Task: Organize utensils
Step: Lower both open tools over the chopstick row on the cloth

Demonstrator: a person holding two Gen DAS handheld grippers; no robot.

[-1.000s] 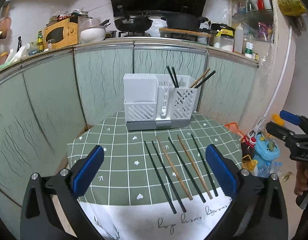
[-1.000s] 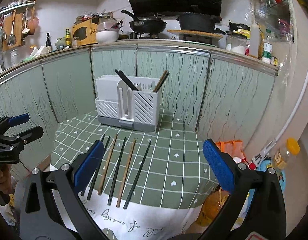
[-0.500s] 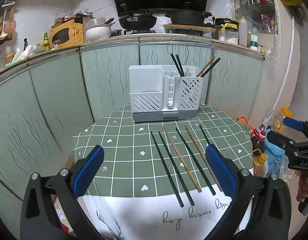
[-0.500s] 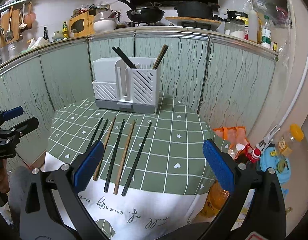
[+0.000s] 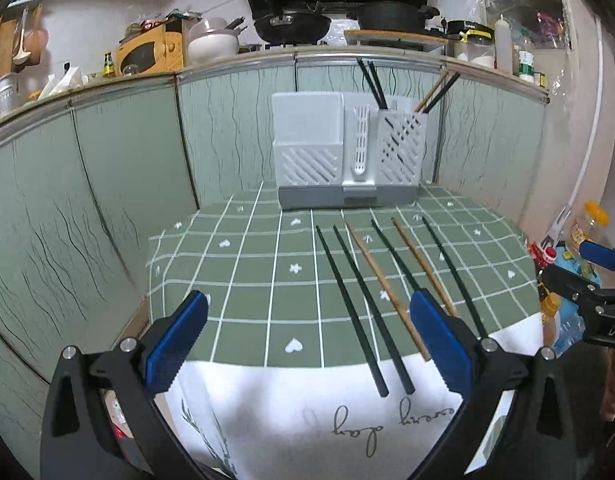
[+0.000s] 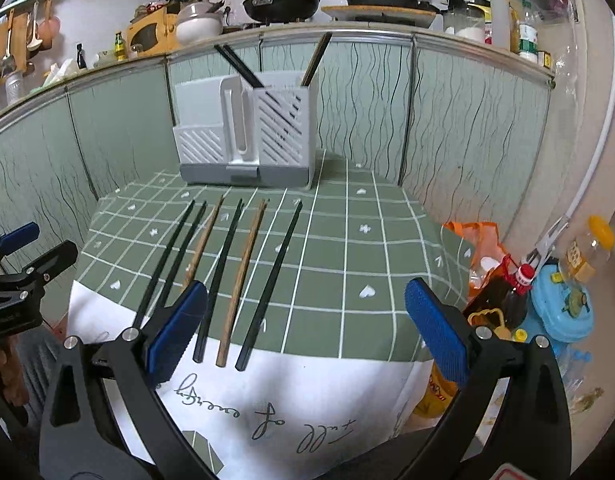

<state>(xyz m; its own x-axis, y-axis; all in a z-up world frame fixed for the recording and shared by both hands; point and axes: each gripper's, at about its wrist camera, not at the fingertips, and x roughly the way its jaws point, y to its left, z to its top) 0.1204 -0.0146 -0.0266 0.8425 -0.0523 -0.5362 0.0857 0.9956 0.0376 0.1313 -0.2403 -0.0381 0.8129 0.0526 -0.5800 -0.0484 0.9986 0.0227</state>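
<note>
Left gripper [image 5: 307, 338] and right gripper [image 6: 305, 330] both spread wide, empty, above six chopsticks [image 6: 243, 268] on tablecloth [image 6: 347, 264].

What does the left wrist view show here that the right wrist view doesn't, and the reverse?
Only the left wrist view: the right gripper at its right edge, and all six chopsticks nearly unobstructed. Only the right wrist view: the left gripper at its left edge, an orange bag and a blue container beside the table. Both: the white holder with chopsticks standing in it, the green checked cloth, and open, empty jaws.
</note>
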